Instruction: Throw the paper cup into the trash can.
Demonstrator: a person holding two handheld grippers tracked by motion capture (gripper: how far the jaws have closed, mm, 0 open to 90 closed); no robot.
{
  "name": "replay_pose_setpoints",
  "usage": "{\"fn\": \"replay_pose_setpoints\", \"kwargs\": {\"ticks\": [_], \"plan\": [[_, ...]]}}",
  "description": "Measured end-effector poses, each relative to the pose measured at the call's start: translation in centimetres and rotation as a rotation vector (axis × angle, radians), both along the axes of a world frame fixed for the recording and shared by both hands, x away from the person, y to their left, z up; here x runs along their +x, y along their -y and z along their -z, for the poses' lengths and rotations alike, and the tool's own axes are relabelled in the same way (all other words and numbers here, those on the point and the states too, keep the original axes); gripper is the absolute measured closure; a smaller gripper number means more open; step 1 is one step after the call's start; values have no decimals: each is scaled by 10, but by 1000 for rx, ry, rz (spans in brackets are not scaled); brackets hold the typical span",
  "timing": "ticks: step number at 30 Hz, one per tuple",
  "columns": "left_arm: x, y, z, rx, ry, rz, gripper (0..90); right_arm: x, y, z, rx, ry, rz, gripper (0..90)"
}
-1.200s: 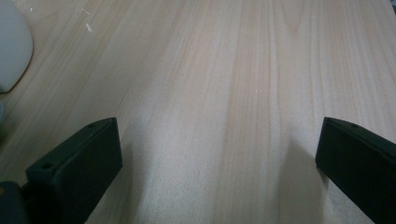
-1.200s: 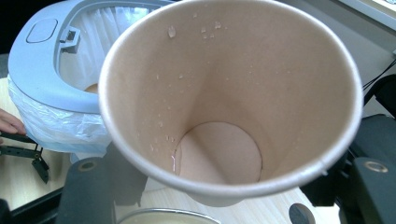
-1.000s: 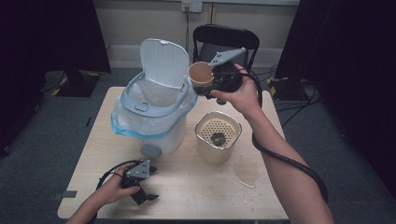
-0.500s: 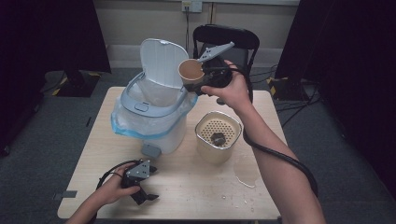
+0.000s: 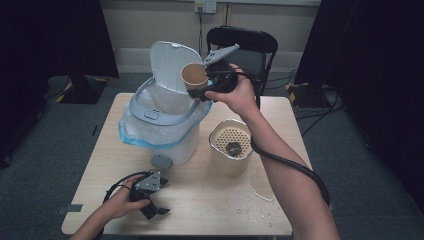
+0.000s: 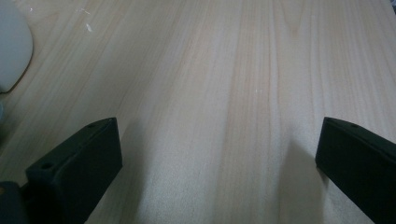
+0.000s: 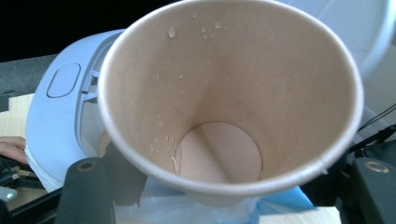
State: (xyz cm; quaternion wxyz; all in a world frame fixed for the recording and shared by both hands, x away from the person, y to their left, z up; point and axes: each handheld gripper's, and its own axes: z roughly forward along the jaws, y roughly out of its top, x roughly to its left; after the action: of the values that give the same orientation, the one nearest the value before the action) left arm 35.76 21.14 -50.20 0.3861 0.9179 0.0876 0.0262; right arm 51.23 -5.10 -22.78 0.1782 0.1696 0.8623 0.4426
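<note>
Holding the empty paper cup (image 5: 193,76) in the closed right gripper (image 5: 202,86), just over the open mouth of the pedal bin (image 5: 162,117). Best lowered further inside the blue liner (image 5: 131,136) before release, kept away from the raised lid (image 5: 170,60). Left gripper (image 5: 150,202) open, idle on the table (image 5: 210,200) before the bin.

Wooden table (image 5: 210,210) (pale) bears bin (image 5: 167,135), strainer container (image 5: 230,147).
</note>
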Motion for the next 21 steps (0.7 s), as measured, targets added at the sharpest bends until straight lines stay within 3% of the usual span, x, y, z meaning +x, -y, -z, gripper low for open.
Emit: {"fn": "replay_pose_setpoints", "kwargs": {"ticks": [21], "plan": [[0,0,0,0,0,-1,0,4,-25,10,6,-21,-27,299]]}}
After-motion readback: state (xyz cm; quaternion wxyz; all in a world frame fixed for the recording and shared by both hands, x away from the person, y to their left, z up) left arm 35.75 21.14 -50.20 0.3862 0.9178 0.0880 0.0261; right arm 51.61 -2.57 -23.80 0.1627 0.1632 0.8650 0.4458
